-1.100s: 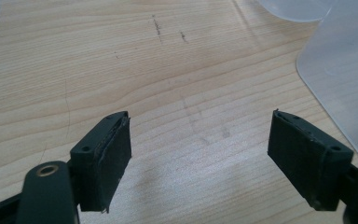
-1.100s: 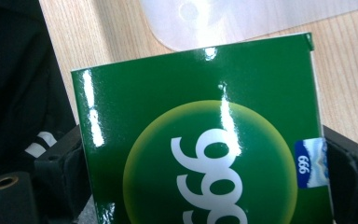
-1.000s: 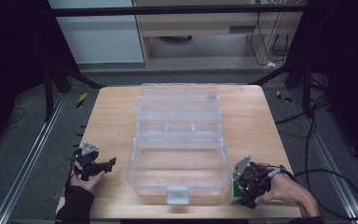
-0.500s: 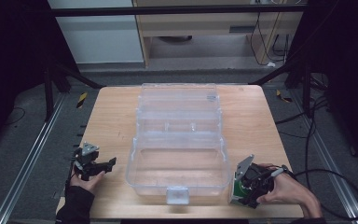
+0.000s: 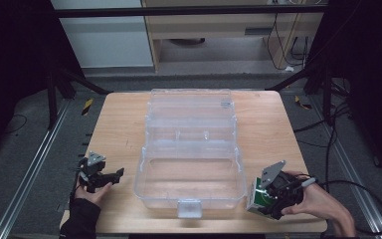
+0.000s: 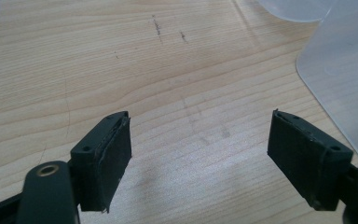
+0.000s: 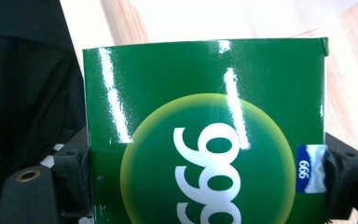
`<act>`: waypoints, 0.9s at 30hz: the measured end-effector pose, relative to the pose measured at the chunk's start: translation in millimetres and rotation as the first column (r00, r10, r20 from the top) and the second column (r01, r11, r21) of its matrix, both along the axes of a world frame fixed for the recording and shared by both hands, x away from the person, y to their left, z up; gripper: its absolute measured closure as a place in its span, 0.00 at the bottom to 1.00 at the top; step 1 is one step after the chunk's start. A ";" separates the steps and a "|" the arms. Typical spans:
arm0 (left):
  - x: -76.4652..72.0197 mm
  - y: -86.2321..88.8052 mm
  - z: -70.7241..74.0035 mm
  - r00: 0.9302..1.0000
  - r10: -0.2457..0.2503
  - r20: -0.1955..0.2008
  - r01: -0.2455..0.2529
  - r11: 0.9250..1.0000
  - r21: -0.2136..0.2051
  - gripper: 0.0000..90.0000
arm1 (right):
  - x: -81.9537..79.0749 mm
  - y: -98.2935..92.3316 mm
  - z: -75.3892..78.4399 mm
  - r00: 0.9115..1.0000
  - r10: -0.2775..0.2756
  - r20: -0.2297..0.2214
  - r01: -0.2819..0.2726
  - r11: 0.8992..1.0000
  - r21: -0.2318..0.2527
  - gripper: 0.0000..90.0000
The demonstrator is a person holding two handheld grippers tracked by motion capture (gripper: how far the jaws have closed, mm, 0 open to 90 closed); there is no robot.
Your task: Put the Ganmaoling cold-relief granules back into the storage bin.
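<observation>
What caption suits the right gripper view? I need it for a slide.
Right gripper shut on a glossy green box printed with 999, above the wooden table.

High view: a fixed camera above the near edge of the table (image 5: 119, 114), facing forward and down; it takes in the whole tabletop from a distance, with floor and furniture beyond the far edge. Left gripper view: a camera riding on the left gripper (image 5: 99, 173), looking along its jaws, close to bare wood near the table's near left corner; the clear plastic case (image 6: 349, 74) enters at its right edge, and the same case (image 5: 191, 149) sits mid-table in the high view. Right gripper view: a camera on the right gripper (image 5: 271, 196), very close to a green box (image 7: 205, 140), seen at the near right corner in the high view (image 5: 258, 199).
</observation>
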State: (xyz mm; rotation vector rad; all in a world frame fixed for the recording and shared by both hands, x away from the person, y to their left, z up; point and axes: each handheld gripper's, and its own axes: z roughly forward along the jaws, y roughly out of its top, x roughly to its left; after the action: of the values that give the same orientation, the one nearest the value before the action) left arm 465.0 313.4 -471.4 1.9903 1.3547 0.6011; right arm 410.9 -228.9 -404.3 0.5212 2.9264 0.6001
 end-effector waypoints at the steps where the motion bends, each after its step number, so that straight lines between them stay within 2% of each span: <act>1: 0.0 0.1 0.1 1.000 0.000 0.000 0.000 1.000 0.000 0.23 | -0.4 -0.4 3.3 1.000 -0.002 0.007 0.002 1.000 0.008 0.18; 11: 0.0 0.2 0.0 1.000 0.000 -0.001 0.000 1.000 0.000 0.23 | -3.7 -2.6 36.8 0.998 -0.004 0.070 0.001 0.999 0.049 0.18; 14: 0.1 0.2 0.0 1.000 0.000 -0.001 0.000 1.000 0.000 0.23 | -4.2 -1.7 42.5 0.996 0.003 0.085 -0.008 0.998 0.055 0.18; 15: 0.2 0.0 -0.1 1.000 -0.001 -0.001 0.001 1.000 0.000 0.23 | -5.3 0.2 50.3 0.995 0.010 0.096 -0.015 0.998 0.055 0.18; 19: 0.1 0.0 -0.1 1.000 -0.002 -0.001 0.002 1.000 0.000 0.23 | -4.9 4.6 63.2 0.992 0.025 0.124 -0.034 0.997 0.066 0.18; 27: 0.0 0.2 0.1 1.000 -0.002 -0.001 0.002 1.000 0.000 0.23 | -0.7 17.8 79.8 0.989 0.049 0.140 -0.056 0.997 0.048 0.18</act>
State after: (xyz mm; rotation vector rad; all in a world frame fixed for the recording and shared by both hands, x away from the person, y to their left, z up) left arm 465.0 313.7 -471.4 1.9916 1.3532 0.5989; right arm 410.2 -211.1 -324.6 0.3914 2.8072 0.6908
